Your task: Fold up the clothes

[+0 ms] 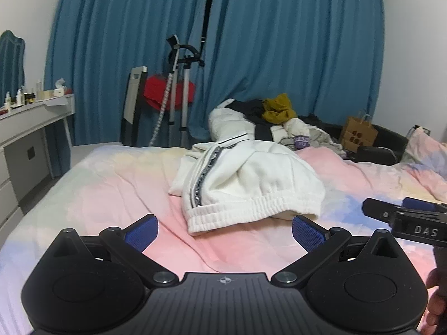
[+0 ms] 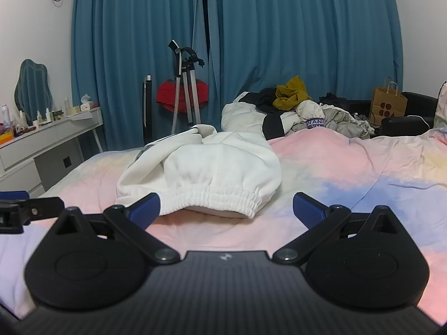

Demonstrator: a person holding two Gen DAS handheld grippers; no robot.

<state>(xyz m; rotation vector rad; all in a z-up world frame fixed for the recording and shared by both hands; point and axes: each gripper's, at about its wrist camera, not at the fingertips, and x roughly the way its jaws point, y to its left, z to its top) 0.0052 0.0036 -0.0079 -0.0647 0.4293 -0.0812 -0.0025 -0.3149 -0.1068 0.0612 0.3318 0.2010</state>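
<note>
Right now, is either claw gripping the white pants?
No. Left claw and right claw both hang open, short of the pants.

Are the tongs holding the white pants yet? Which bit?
No, nothing is held. The left tongs and the right tongs are both open and empty, just short of the waistband of the white pants on the bed.

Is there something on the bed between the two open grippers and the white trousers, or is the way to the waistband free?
Nothing visible stands in the way. Only bare bedsheet lies between the left gripper and the white trousers; the same holds for the right gripper. The pile of clothes lies behind the trousers.
</note>
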